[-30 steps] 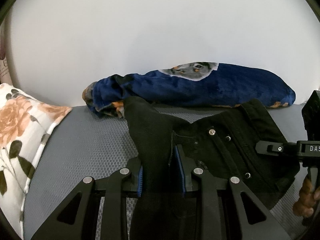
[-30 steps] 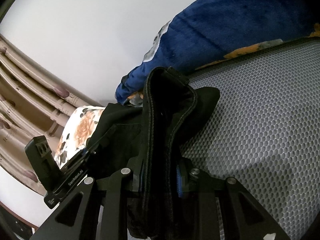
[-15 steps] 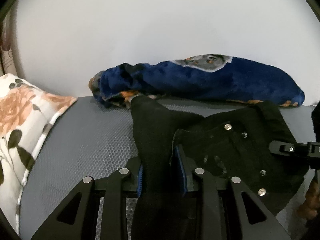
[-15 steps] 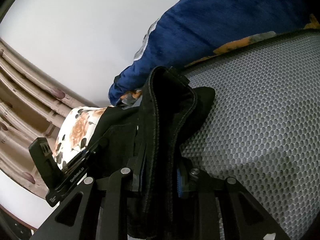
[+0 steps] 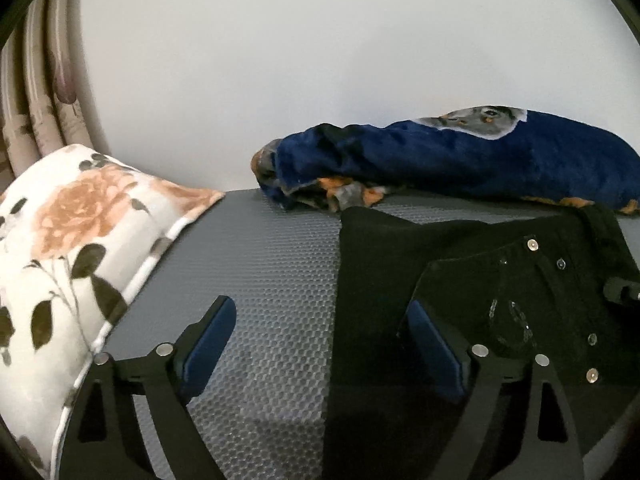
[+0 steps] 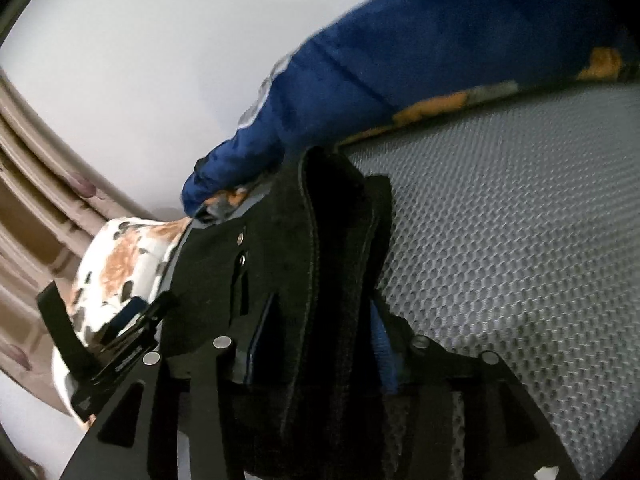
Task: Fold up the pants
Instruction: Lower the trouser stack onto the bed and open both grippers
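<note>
Black pants point(image 5: 460, 280) with metal buttons lie on the grey honeycomb mat point(image 5: 272, 272), waistband toward the blue blanket. My left gripper point(image 5: 320, 320) is opening and stands wide; its pads touch nothing, and only the pants' left edge lies inside its right finger point(image 5: 432, 340). In the right wrist view a thick fold of the pants point(image 6: 332, 280) stands upright between the jaws of my right gripper point(image 6: 324, 328). Those jaws are opening, with the blue pads drawn away from the cloth. The left gripper point(image 6: 132, 320) shows beside the pants there.
A rolled dark blue blanket point(image 5: 460, 160) lies along the white wall behind the pants. A floral pillow point(image 5: 72, 248) rests at the left, with curtain folds point(image 5: 36, 112) behind it. The mat point(image 6: 500, 240) stretches to the right of the pants.
Both grippers were shut on the pants. The left jaws have sprung wide and let the cloth drop flat on the mat. The right jaws have parted around the upright fold.
</note>
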Tool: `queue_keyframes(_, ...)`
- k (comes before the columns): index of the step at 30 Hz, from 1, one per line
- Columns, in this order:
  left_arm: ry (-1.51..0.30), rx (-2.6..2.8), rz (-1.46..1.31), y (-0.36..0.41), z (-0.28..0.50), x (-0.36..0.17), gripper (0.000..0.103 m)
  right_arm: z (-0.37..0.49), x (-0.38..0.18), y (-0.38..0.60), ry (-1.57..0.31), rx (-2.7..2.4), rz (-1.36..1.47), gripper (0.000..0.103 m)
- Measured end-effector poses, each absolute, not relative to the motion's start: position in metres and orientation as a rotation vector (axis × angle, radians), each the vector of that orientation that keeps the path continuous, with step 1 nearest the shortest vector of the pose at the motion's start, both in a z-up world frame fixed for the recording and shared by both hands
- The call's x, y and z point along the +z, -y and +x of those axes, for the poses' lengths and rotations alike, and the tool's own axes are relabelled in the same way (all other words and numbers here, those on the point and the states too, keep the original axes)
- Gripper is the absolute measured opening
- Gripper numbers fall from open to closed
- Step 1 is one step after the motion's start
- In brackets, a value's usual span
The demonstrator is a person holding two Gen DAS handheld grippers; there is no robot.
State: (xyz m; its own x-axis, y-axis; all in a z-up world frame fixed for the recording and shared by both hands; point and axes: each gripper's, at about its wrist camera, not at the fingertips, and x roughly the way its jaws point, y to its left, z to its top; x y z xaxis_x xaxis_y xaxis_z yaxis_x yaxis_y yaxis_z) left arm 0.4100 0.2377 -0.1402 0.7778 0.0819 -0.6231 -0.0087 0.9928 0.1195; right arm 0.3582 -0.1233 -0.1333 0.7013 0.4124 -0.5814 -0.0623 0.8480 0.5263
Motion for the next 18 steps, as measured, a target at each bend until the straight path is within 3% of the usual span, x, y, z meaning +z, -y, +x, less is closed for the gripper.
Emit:
queue_keyframes(3,-0.668,0.040,0.127,-0.236,0.403,-0.138,0.089,0.344,-0.118,0.119,-0.694,0.208,0.432,0.047)
queue_keyframes(5,-0.669,0.031,0.124,-0.235,0.397,-0.136,0.089,0.332,-0.104,0.117,-0.645,0.175,0.397,0.055)
queue_keyframes(7,-0.667,0.023,0.115,-0.233,0.393,-0.134,0.089,0.316,-0.085,0.110,-0.592,0.147,0.360,0.073)
queue_keyframes(10,-0.668,0.012,0.089,-0.232,0.386,-0.130,0.089,0.298,-0.068,0.098,-0.535,0.136,0.303,0.087)
queue_keyframes(18,-0.675,-0.005,0.035,-0.230,0.366,-0.126,0.090,0.279,-0.083,0.061,-0.589,0.120,0.265,0.090)
